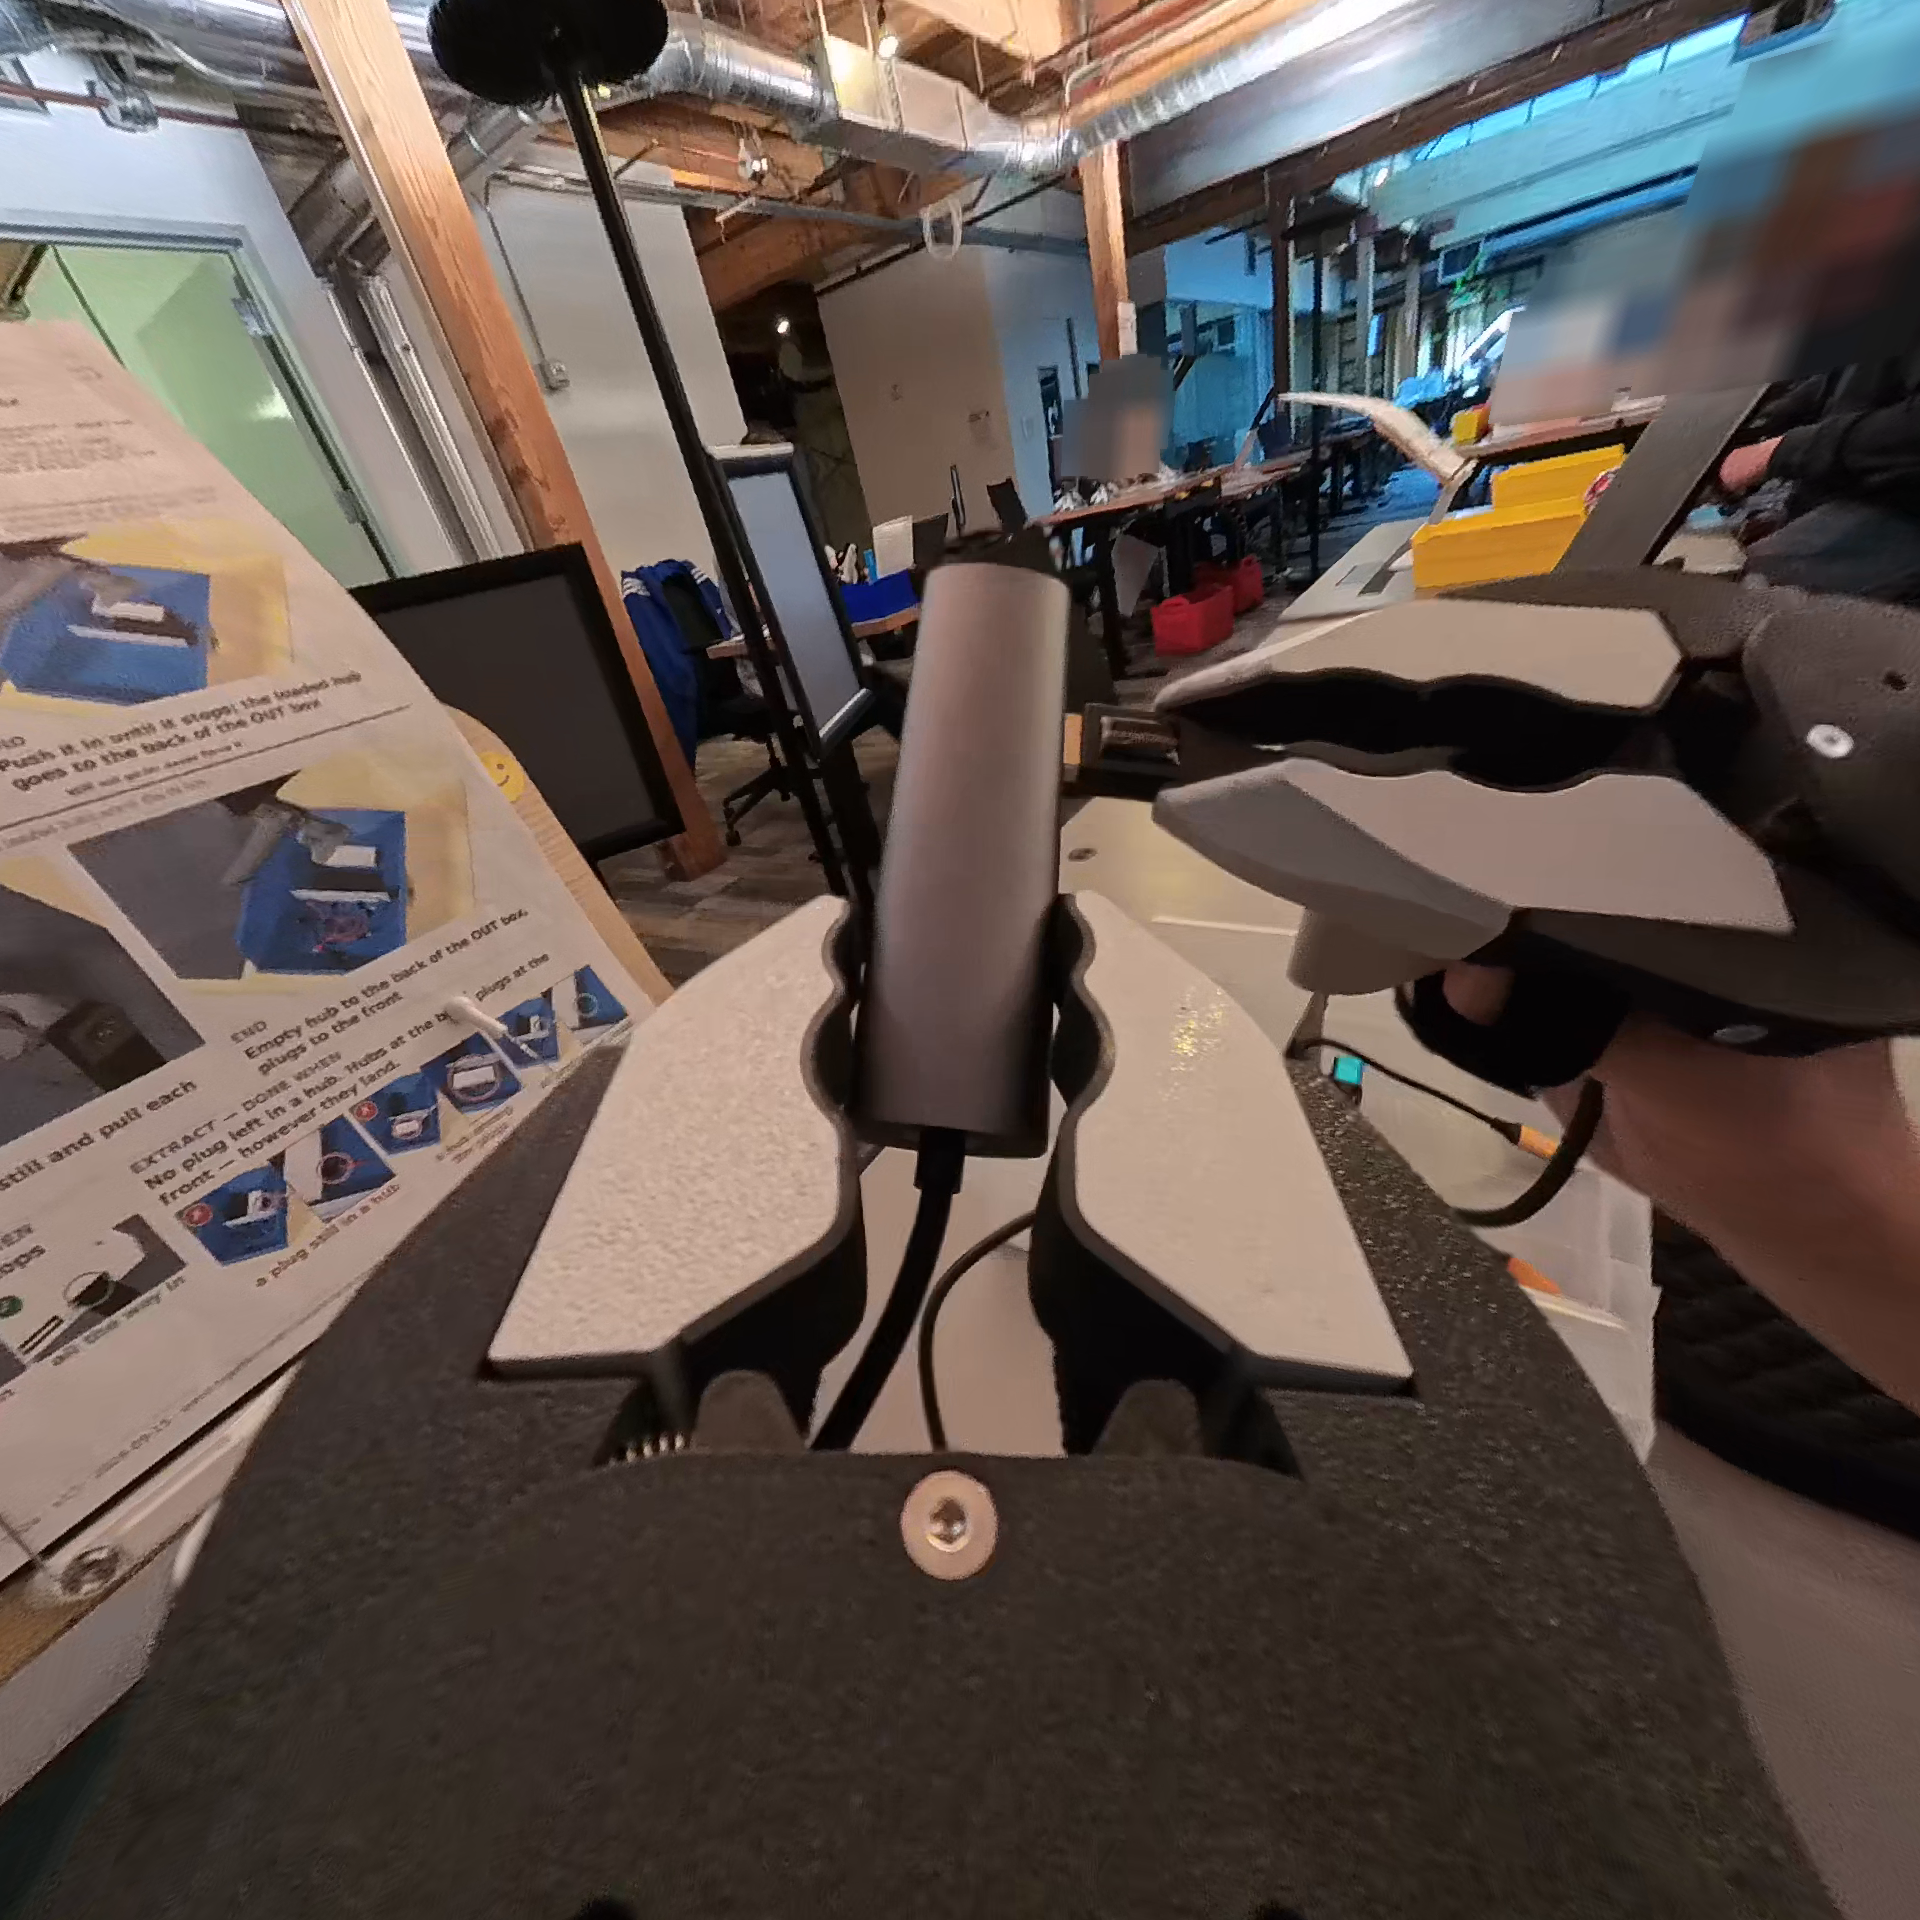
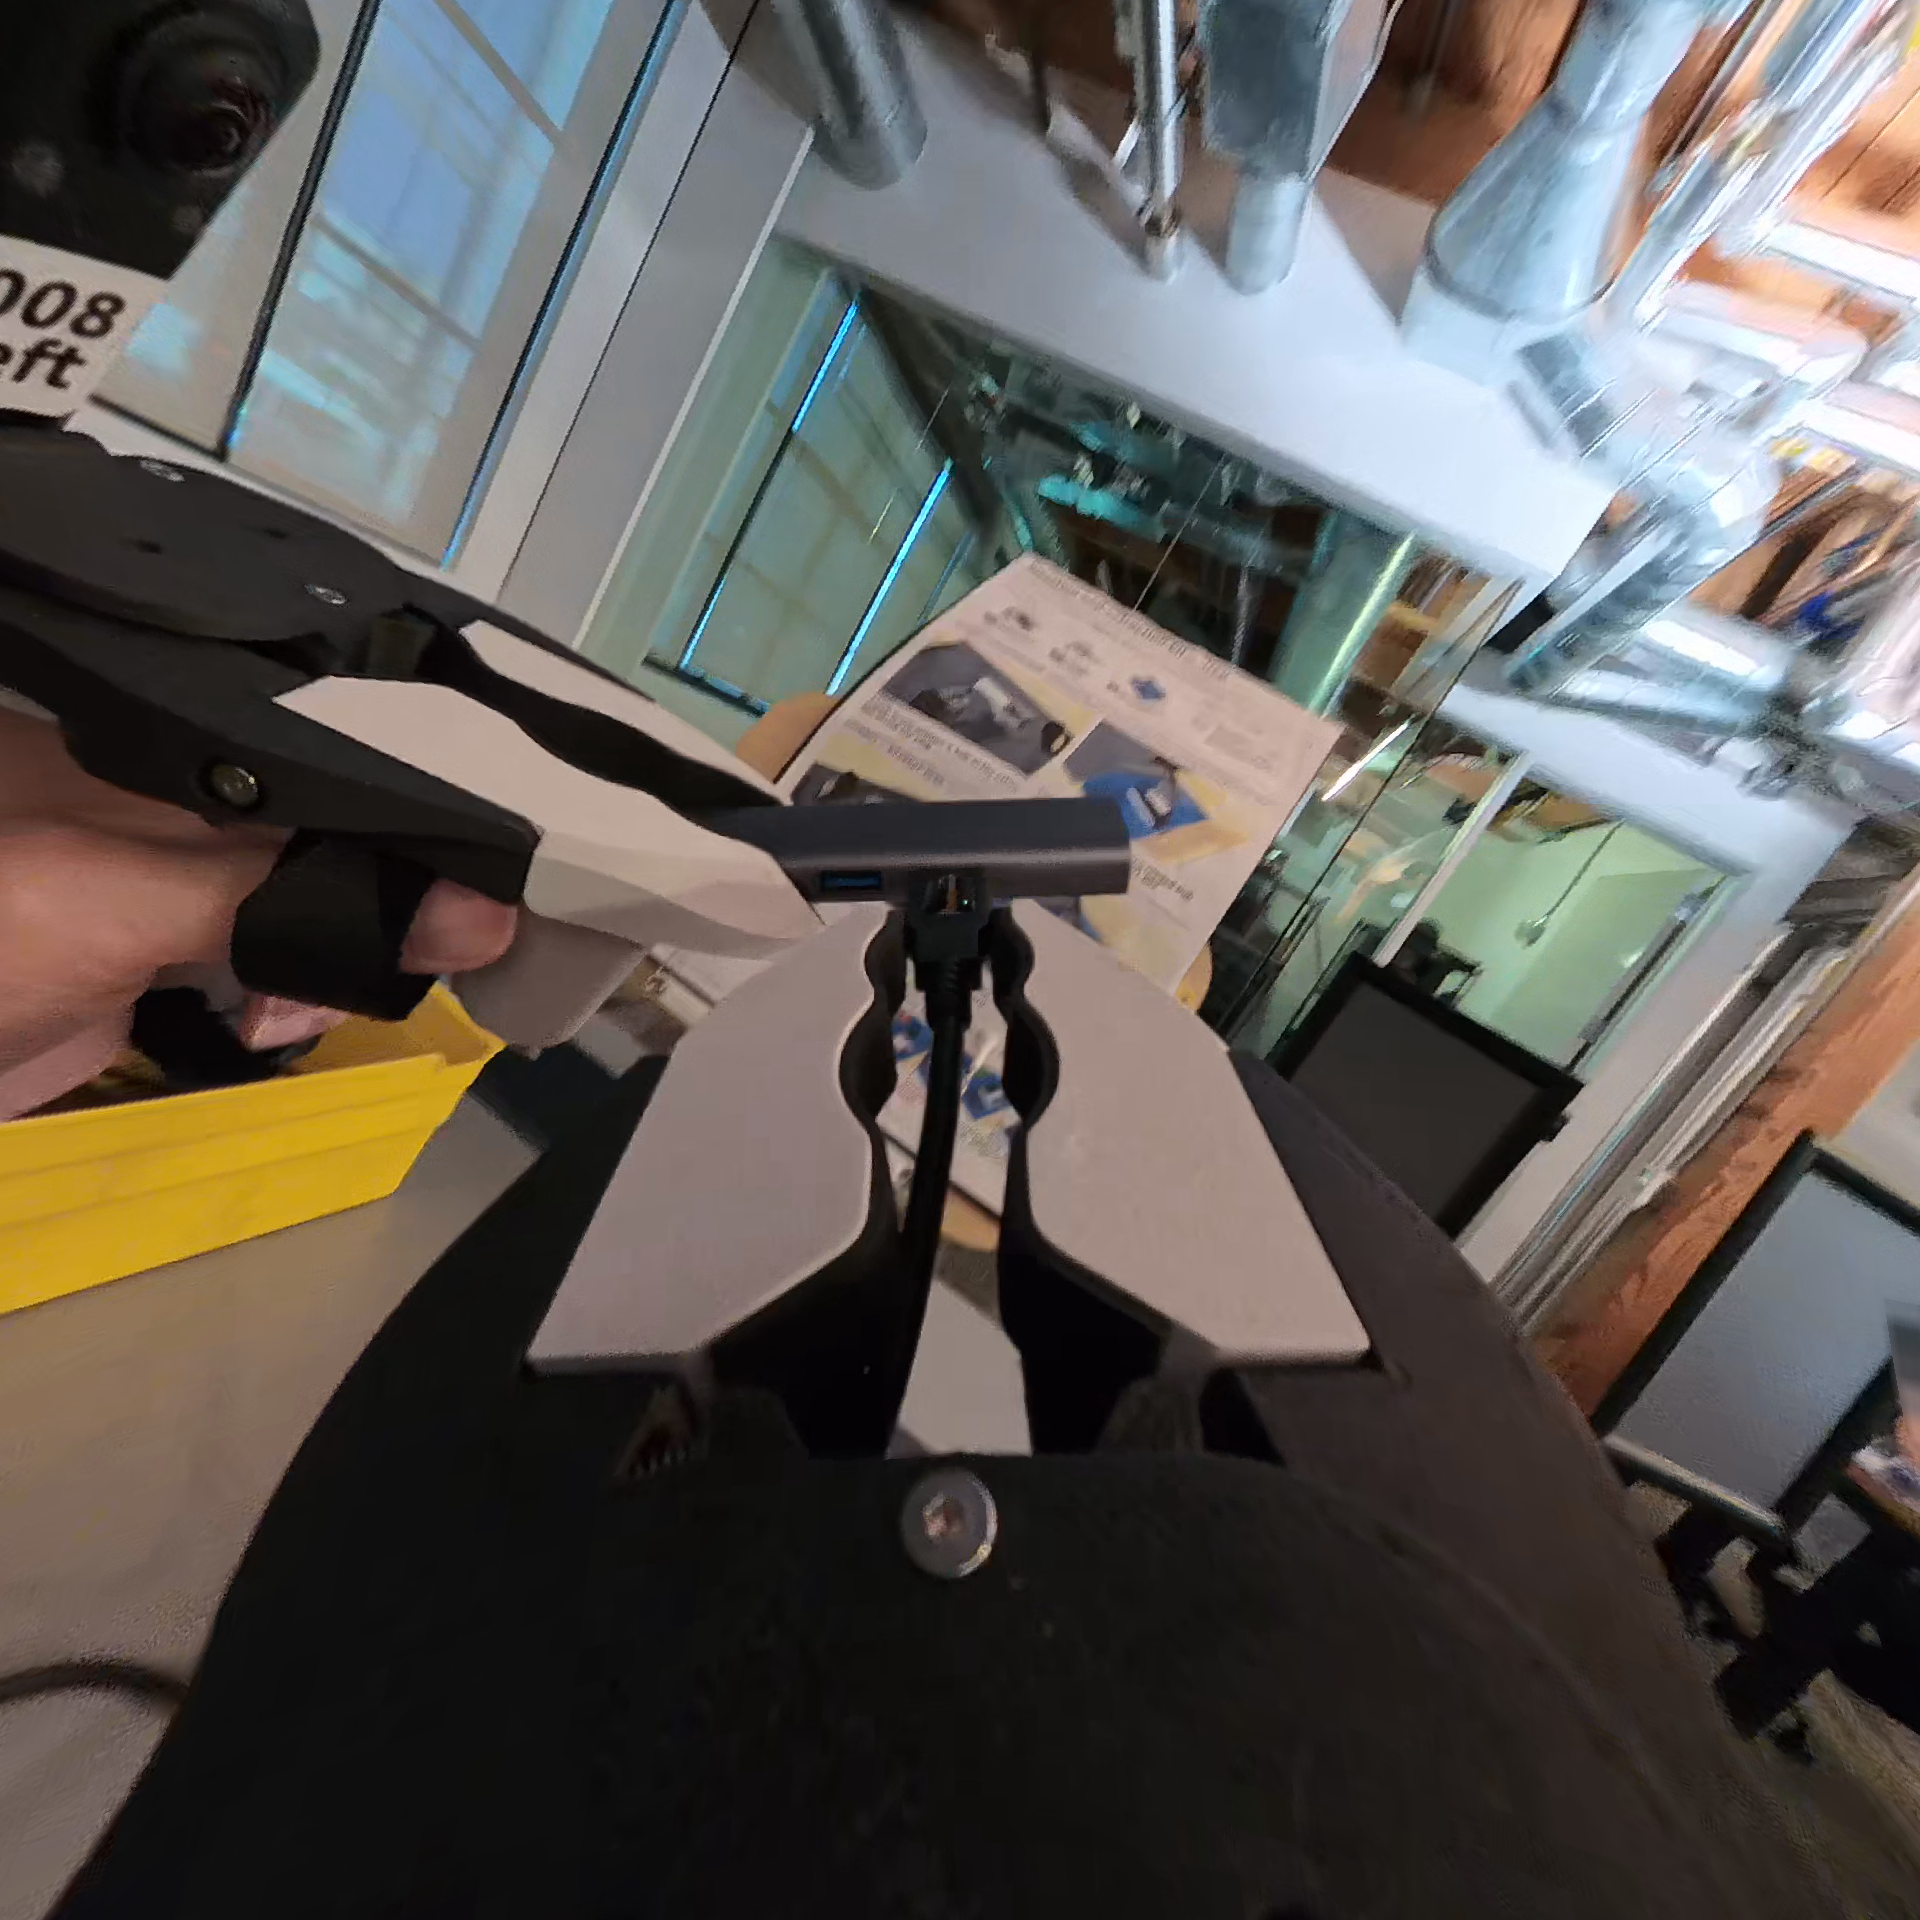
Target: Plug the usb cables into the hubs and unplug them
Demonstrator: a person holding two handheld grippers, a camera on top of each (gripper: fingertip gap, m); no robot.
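Gleaming grey hub (image 1: 966, 831) (slim, bar-shaped)

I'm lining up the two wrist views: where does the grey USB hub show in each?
Left wrist view: the USB hub stands upright at centre, clamped in the left gripper.
Right wrist view: it lies crosswise above centre, the right gripper gripping a plug at it.
Shared landmark: the instruction poster.

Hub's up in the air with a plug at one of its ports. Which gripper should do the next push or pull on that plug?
Right. The right gripper is shut on the black USB plug at the hub's port, in line with it. The left gripper clamps the grey hub body, so it likely just braces.
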